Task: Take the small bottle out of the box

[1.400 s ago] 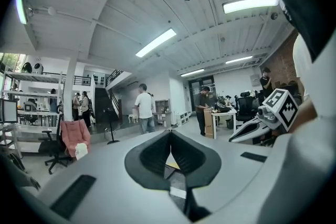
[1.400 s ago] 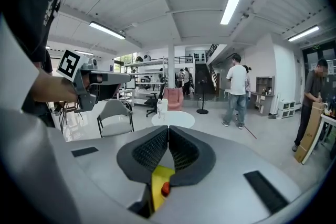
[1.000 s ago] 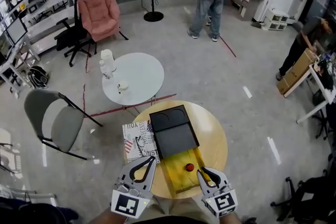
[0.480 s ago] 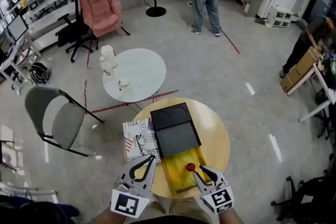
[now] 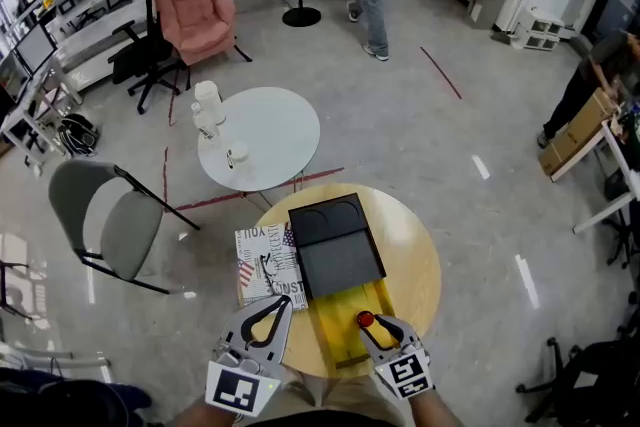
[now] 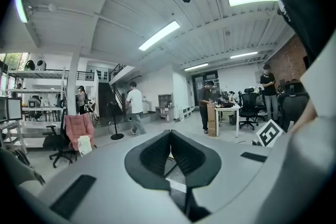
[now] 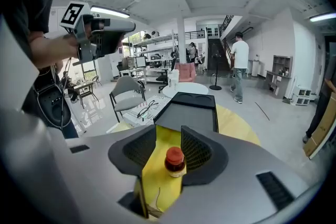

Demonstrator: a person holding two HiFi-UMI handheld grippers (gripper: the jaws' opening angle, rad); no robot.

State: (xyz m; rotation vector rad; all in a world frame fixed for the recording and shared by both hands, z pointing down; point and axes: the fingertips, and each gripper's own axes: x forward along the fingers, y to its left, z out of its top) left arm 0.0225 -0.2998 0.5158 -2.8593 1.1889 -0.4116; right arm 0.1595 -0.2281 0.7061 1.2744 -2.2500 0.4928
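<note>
A small bottle with a red cap (image 7: 175,161) stands upright in the open yellow box (image 7: 156,168), whose black lid (image 7: 191,113) lies folded back beyond it. My right gripper (image 7: 168,131) reaches into the box and its jaws are opening. The bottle stands between them close to the right jaw, with a clear gap to the left jaw. From the head view the bottle (image 5: 365,320) sits at the tips of the right gripper (image 5: 378,328). My left gripper (image 5: 266,319) hovers shut and empty at the table's near left edge.
The box rests on a round wooden table (image 5: 415,265), with a printed paper and glasses (image 5: 262,265) to its left. Beyond stand a white round table (image 5: 268,140) with small items, a grey folding chair (image 5: 110,225) and a pink armchair (image 5: 195,15). People stand far off.
My right gripper has moved left and forward, so the bottle now stands between its jaws. The left gripper has barely moved. A person at the back has walked left.
</note>
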